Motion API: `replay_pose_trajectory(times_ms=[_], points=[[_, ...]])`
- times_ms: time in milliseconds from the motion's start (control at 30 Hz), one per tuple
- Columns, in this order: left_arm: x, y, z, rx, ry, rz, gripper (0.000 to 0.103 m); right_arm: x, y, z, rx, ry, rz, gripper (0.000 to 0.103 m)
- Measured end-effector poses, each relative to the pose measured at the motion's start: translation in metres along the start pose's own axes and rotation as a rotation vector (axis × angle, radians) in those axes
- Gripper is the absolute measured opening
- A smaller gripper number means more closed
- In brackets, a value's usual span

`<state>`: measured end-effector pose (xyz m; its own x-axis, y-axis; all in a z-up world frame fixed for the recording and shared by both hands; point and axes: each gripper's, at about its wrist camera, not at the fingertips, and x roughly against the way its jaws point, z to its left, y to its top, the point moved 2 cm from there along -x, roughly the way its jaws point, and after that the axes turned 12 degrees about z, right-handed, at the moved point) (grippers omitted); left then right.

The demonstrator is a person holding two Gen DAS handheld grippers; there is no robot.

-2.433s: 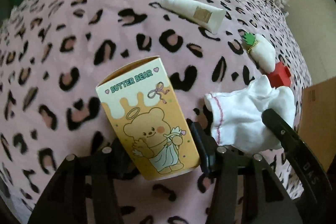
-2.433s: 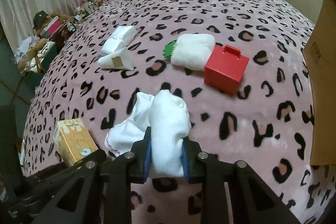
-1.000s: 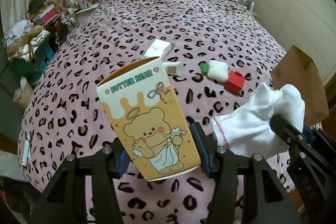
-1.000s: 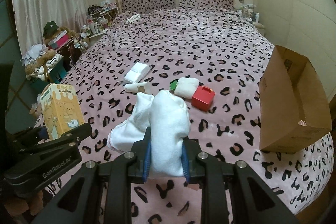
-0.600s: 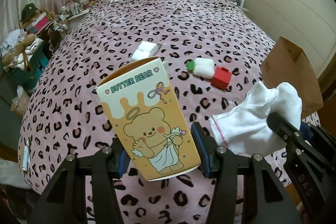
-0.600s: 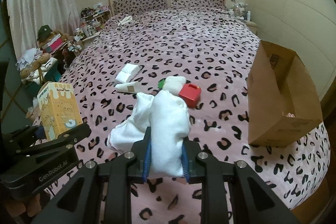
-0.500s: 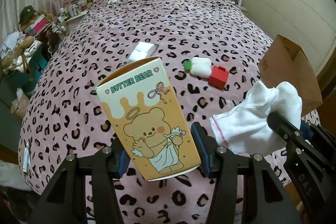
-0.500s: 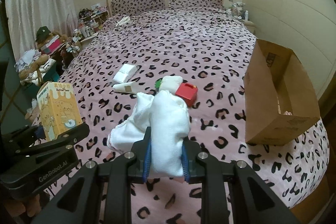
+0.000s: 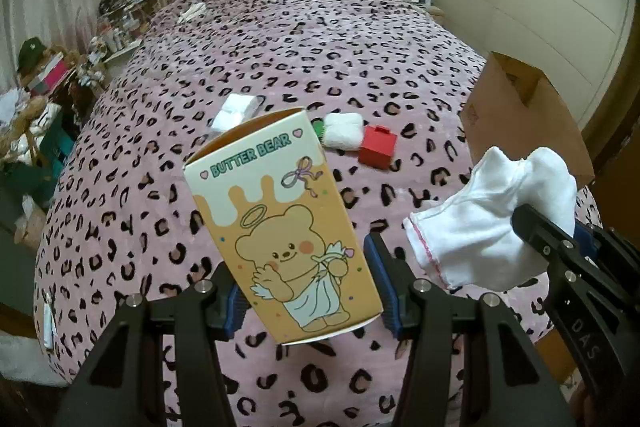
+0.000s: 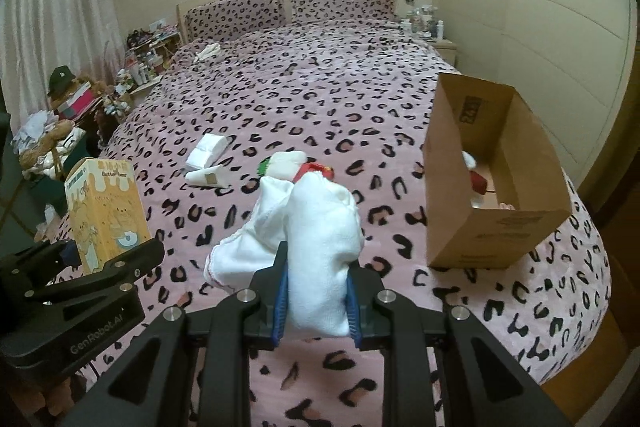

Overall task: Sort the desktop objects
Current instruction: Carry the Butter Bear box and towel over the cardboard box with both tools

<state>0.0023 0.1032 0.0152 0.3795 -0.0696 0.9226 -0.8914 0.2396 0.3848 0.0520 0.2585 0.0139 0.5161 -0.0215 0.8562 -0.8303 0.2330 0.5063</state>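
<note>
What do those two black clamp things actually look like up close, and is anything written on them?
Both are matte black, angular tools. The left tool and the right tool each have two branching struts with round silver bolt heads, ending in fingers lined with ribbed blue pads. Pale lettering on the left one's side reads "GenRobot.AI"; the right one's side shows "DAS". No cables or sleeves are visible.

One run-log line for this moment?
left gripper: shut on bear box | right gripper: shut on white cloth | both above bed | carton open

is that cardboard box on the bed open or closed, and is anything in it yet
Open and not empty. The cardboard box has its top open toward the right wrist camera, and a few small red and white items lie inside; what they are is unclear.
</note>
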Motion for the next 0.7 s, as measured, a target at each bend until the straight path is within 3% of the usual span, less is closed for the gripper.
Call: replay_pose_trajectory(times_ms=[700], points=[[0.007,0.012,-0.077,-0.153,-0.039,-0.023,0.053,0.020,-0.004,-0.061,-0.103,-0.077,-0.035,0.024]])
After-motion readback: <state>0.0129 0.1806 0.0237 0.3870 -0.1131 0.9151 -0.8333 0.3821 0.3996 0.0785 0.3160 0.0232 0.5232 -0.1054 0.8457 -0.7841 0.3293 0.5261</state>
